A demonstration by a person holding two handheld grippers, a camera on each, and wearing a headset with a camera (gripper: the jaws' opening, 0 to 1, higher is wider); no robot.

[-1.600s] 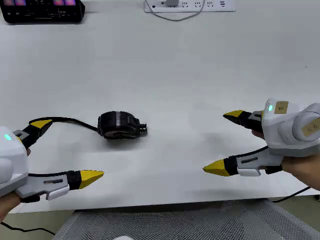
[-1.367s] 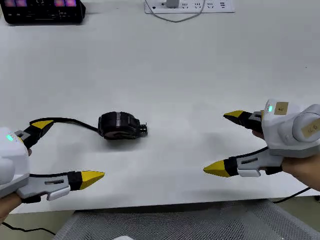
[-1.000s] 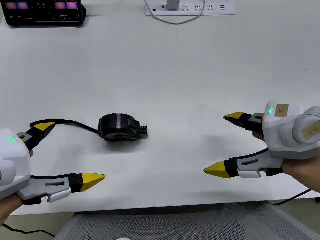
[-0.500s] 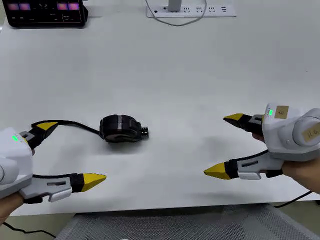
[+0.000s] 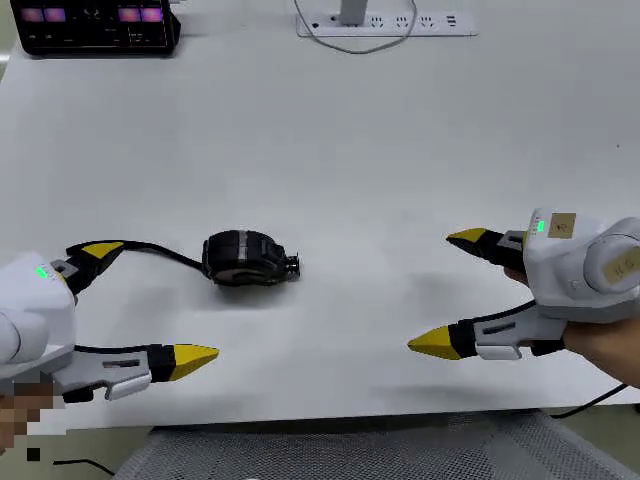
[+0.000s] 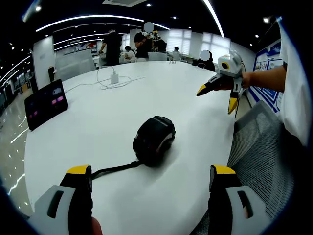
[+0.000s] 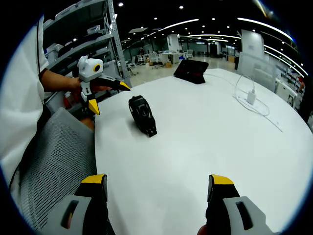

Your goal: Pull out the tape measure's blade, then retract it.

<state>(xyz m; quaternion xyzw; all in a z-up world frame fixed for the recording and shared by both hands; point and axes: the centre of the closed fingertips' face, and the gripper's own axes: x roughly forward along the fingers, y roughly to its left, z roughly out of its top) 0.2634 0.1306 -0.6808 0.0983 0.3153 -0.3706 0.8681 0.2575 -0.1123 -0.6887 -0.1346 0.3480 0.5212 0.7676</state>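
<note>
Two empty claws gape wide, the left claw (image 5: 152,300) near the tape measure (image 5: 245,258) on the worktop (image 5: 350,150) and the right claw (image 5: 435,291) farther off, so best pin its case with the left and pinch the hook (image 5: 293,265) squarely with the right.

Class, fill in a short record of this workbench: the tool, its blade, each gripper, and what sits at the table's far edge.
Tool: black tape measure lying on the white table
Blade: not pulled out
Strap: runs from the case toward the left gripper
Left gripper: open, holding nothing
Right gripper: open, apart from the tool
Far edge: power strip, dark screen device
</note>
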